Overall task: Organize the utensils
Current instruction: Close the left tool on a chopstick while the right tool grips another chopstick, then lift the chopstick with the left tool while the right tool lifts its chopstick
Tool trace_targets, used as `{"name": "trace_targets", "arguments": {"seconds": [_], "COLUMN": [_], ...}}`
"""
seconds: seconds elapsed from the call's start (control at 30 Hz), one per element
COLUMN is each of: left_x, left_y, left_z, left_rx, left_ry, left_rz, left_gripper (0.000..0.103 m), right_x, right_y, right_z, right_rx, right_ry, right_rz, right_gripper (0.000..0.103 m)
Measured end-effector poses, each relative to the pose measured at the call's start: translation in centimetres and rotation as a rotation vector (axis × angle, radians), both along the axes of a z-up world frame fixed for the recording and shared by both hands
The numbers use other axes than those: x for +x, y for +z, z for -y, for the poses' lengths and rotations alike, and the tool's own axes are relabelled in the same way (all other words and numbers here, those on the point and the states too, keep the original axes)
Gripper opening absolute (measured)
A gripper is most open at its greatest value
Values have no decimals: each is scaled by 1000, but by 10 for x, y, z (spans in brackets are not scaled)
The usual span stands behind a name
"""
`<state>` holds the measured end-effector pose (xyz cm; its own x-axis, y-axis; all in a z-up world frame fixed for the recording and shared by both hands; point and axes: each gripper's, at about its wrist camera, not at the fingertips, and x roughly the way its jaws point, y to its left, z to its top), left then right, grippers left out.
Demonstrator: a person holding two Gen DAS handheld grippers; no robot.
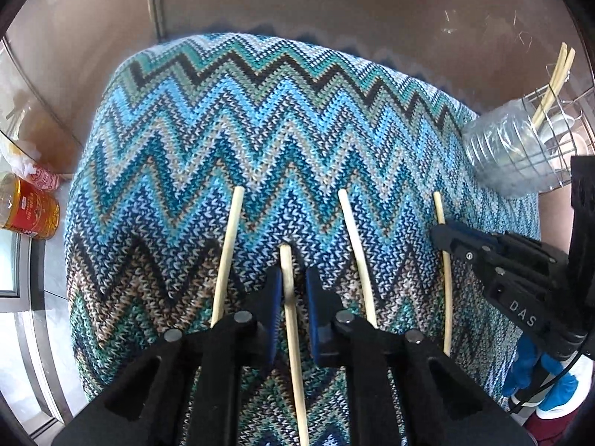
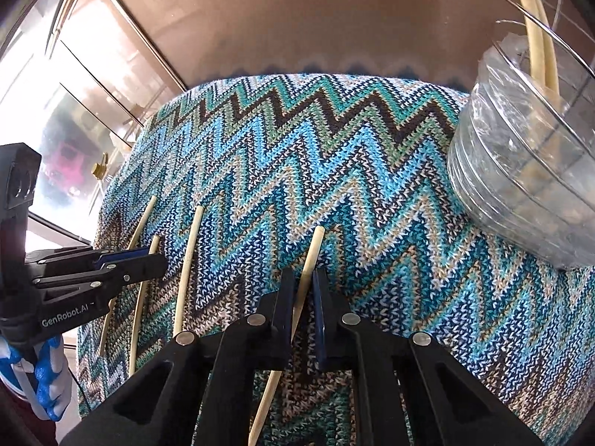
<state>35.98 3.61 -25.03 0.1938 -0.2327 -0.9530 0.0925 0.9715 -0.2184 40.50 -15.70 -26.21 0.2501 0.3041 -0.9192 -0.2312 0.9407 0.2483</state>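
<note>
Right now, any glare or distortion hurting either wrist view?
Left wrist: strong fisheye bowing of the zigzag cloth; chopsticks stay sharp; wall washed out at top. Right wrist: blown-out glare through the glass door at left; clear bottle is close and soft.

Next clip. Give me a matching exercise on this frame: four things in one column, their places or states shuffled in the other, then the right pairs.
1. red can
2. clear plastic container
3. left tongs
4. right tongs

A. holds two leaning chopsticks
B. around the rightmost chopstick on the zigzag cloth
C. off the cloth, far left in the left wrist view
D. around the second chopstick from the left

Pairs: 1-C, 2-A, 3-D, 4-B
</note>
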Motion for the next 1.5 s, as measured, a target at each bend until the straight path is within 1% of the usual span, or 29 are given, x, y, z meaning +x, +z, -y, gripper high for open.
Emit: {"name": "trace_targets", "arguments": {"seconds": [0.13,0.23,0.33,0.43,0.5,0.57,0.7,0.77,0.97,1.07,1.27,1.5], "left_x": [1,0,-3,-12,-19,-26,-44,-50,-87,-109,-143,-169], "left_y": [-1,-3,-1,5,14,22,42,51,78,94,123,153], "left_z": [9,18,19,17,15,11,7,4,-5,-10,-14,-13], "left_rx": [29,41,35,20,4,5,-33,-42,-74,-90,-97,-112], "left_ry": [-8,-13,0,4,5,13,28,28,36,43,46,56], "left_rz": [4,13,24,58,98,132,186,208,265,306,379,463], "left_gripper": [10,6,5,5,5,5,5,5,4,4,4,4], "right_x": [3,3,-2,-15,-25,-38,-66,-80,-130,-148,-181,-206], "right_y": [-2,-4,-3,8,18,34,63,75,106,117,133,155], "right_z": [-9,-19,-25,-24,-23,-18,-12,-9,11,20,40,54], "right_rx": [-37,-59,-39,-13,5,32,71,91,130,137,153,161], "right_ry": [1,-4,-27,-26,-27,-32,-35,-36,-52,-65,-100,-121], "right_rz": [2,14,20,52,86,134,221,254,363,397,452,511], "right_gripper": [10,9,8,7,7,6,6,5,6,6,5,5]}}
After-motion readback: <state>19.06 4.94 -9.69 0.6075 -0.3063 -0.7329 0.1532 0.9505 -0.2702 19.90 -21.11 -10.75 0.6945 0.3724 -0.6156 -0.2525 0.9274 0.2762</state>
